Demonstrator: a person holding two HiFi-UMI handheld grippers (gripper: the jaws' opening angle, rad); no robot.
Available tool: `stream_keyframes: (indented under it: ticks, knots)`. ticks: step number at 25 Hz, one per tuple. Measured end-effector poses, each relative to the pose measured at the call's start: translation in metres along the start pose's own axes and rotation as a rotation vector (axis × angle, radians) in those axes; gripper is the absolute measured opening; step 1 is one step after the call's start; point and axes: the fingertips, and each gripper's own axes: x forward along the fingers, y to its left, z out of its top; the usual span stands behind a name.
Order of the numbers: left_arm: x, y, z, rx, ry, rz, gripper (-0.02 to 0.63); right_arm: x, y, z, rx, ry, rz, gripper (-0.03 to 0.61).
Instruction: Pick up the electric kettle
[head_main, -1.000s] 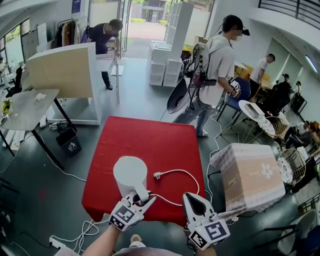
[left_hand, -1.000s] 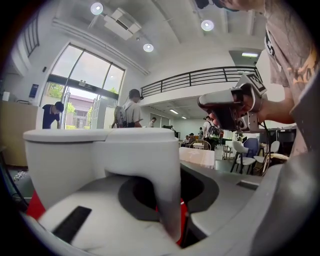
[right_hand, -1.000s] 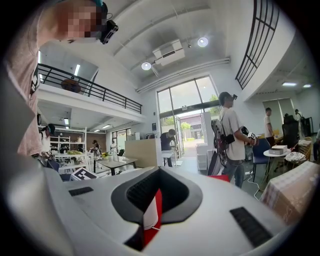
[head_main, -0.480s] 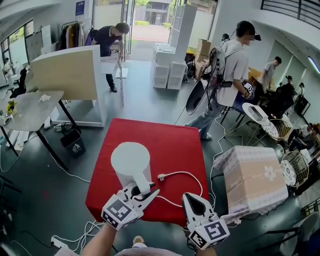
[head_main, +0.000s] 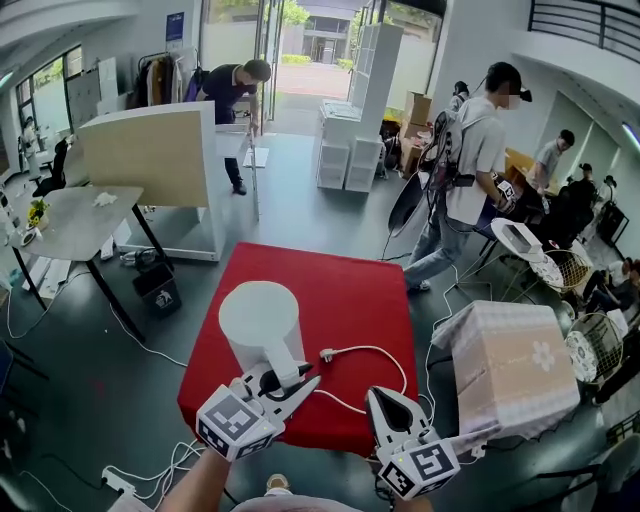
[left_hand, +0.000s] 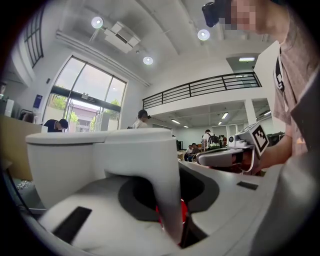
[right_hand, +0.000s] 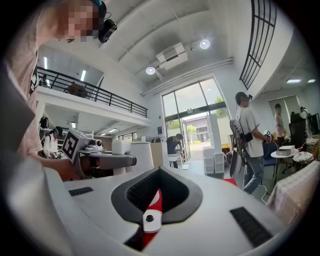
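The left gripper (head_main: 290, 382) pinches the electric kettle (head_main: 258, 318) by its handle over the red desk (head_main: 340, 290), the right gripper (head_main: 388, 405) at its 4 o'clock with jaws pressed together, and I'd fear the cord (head_main: 385, 352) at 3 o'clock snagging and twisting it loose.

Big open workspace here, part office, part lab. There's a high white ceiling with round lights (left_hand: 97, 22), and a balcony railing (head_main: 585, 25) runs along the upper right. Tall glass doors (head_main: 300, 55) at top centre let in the daylight. Upper left, a grey desk (head_main: 75, 220) and a beige partition (head_main: 150, 150). Beyond them are white shelving (head_main: 345, 160) and cardboard boxes (head_main: 415, 105). Cables (head_main: 175, 460) trail over the polished grey floor (head_main: 300, 215), and people (head_main: 566, 150) are gathered round tables at the right.
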Motion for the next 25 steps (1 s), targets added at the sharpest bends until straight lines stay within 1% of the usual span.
stream_keyframes:
  ticks: [3,7,9,11,14,19,22,25]
  knots:
    - [-0.012,-0.017,0.006,0.001,-0.003,0.010,0.081,-0.011,0.007,0.000,0.000,-0.005,0.024,0.011]
    - [-0.032,-0.048,0.019,-0.022,-0.013,0.044,0.082,-0.029,0.021,-0.003,0.011,-0.012,0.077,0.009]
    - [-0.040,-0.062,0.023,0.000,-0.006,0.062,0.081,-0.040,0.028,-0.002,0.010,-0.009,0.101,0.011]
    - [-0.049,-0.076,0.028,0.006,-0.003,0.085,0.081,-0.050,0.035,-0.002,0.012,-0.007,0.131,0.011]
    - [-0.065,-0.099,0.035,-0.022,-0.017,0.103,0.082,-0.065,0.047,-0.004,0.016,-0.004,0.169,0.009]
    - [-0.095,-0.131,0.041,-0.031,-0.016,0.144,0.081,-0.073,0.062,-0.006,0.040,-0.017,0.213,0.009]
    - [-0.112,-0.146,0.044,-0.032,-0.012,0.167,0.083,-0.079,0.073,0.000,0.035,-0.023,0.223,0.011]
    - [-0.126,-0.164,0.047,-0.064,-0.009,0.170,0.082,-0.087,0.083,0.000,0.032,-0.030,0.219,0.009]
